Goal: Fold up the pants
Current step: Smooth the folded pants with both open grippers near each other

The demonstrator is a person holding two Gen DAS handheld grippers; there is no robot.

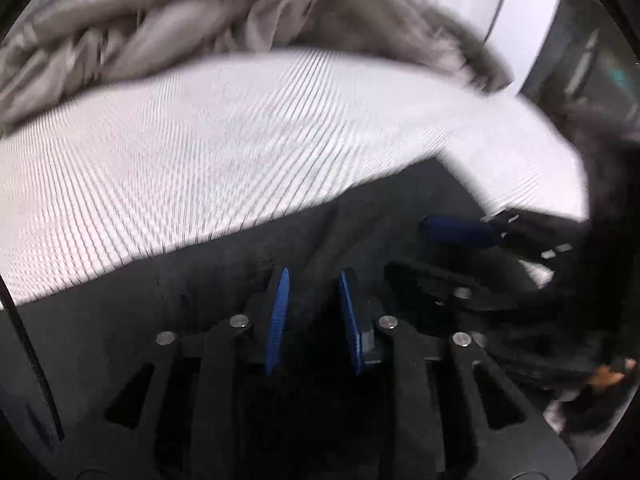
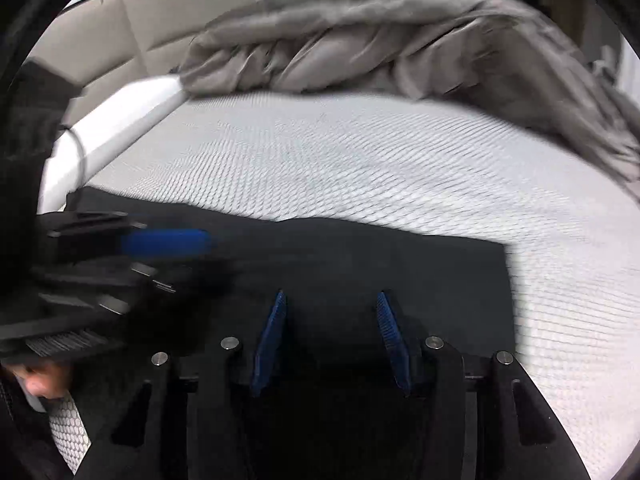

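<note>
Two claws, left claw (image 1: pixel 314 280) over black pants (image 1: pixel 168 280)

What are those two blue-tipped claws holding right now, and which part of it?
Cannot be told. Both the left gripper and the right gripper sit over the black pants, but dark cloth hides any pinch.

Both views are evenly and brightly lit with no hard shadows or glare. Motion blur smears the grey blanket (image 1: pixel 168 20) and the white mattress (image 2: pixel 360 168), worst toward the rims. Fisheye curvature bends the edges; black vignette fills the corners.
</note>
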